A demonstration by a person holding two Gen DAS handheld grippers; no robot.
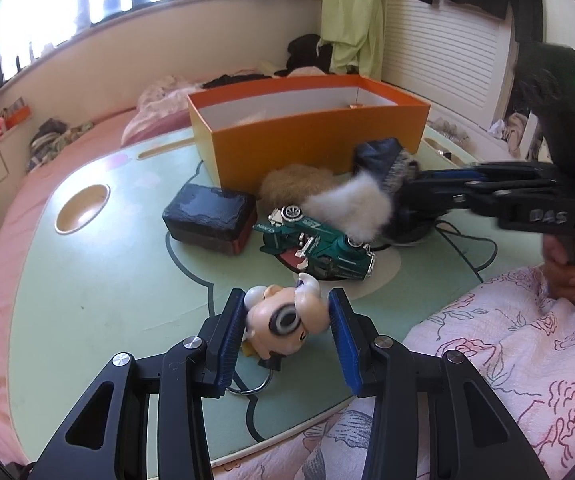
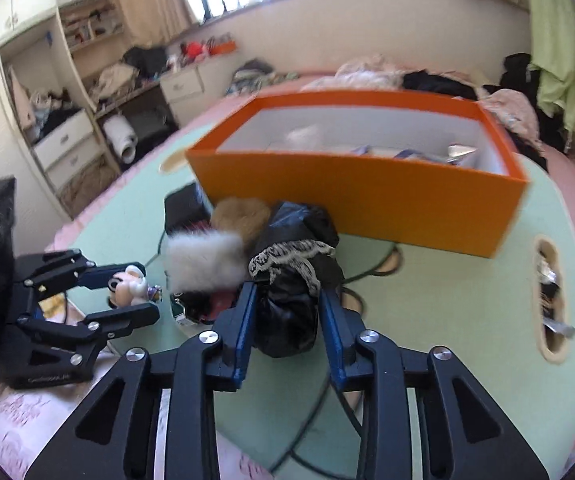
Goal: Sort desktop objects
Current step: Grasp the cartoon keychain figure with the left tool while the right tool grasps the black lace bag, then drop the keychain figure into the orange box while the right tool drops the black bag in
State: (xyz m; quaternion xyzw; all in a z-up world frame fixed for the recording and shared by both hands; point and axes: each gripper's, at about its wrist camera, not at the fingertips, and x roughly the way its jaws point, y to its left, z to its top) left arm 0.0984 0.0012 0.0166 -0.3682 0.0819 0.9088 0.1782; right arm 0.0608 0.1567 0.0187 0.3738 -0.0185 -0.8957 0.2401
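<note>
Left fingers (image 1: 287, 312) clamped on hard, smooth toy head (image 1: 283, 320); right fingers (image 2: 287, 312) squeezing soft black bundle (image 2: 291, 280), orange box (image 2: 359, 192) at twelve o'clock.

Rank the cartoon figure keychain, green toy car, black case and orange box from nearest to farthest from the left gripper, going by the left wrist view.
1. Cartoon figure keychain, between the left gripper's pads.
2. Green toy car, just beyond, slightly right.
3. Black case, beyond, left.
4. Orange box, at the back.

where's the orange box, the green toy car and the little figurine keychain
orange box (image 1: 311, 148), left wrist view, on its front wall
green toy car (image 1: 319, 246), left wrist view, on its body
figurine keychain (image 1: 283, 320), left wrist view, on the figurine's head
</note>
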